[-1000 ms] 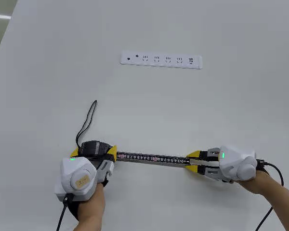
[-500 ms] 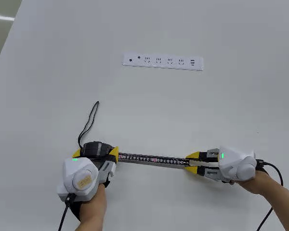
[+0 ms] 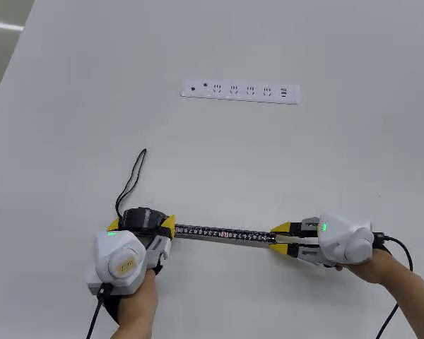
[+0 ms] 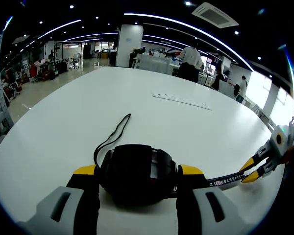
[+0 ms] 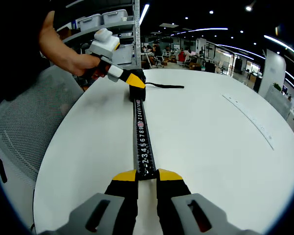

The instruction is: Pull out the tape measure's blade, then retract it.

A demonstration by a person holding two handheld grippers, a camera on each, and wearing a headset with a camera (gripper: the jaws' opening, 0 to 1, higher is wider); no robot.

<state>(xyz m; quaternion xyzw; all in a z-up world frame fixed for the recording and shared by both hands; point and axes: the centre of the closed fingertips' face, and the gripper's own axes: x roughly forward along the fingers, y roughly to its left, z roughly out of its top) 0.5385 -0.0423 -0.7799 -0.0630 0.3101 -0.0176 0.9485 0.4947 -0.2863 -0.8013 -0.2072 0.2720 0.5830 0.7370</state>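
A black tape measure case (image 3: pixel 143 218) (image 4: pixel 137 171) (image 5: pixel 137 91) rests on the white table, held between the yellow-tipped jaws of my left gripper (image 3: pixel 143 227) (image 4: pixel 137 172). Its wrist cord (image 3: pixel 131 180) (image 4: pixel 112 134) trails away across the table. The blade (image 3: pixel 222 234) (image 5: pixel 143 142) (image 4: pixel 225 179) is drawn out to the right, numbers facing up. My right gripper (image 3: pixel 277 238) (image 5: pixel 147 175) is shut on the blade's end, low over the table. Both hands hold the grippers near the front edge.
A white power strip (image 3: pixel 240 91) (image 4: pixel 181 100) (image 5: pixel 250 120) lies flat farther back on the table. A mesh chair (image 5: pixel 34 127) stands beside the table edge. Desks, shelves and people fill the room beyond.
The blade's exposed length looks a little shorter, with the right gripper slightly nearer the case. The head camera has shifted a little.
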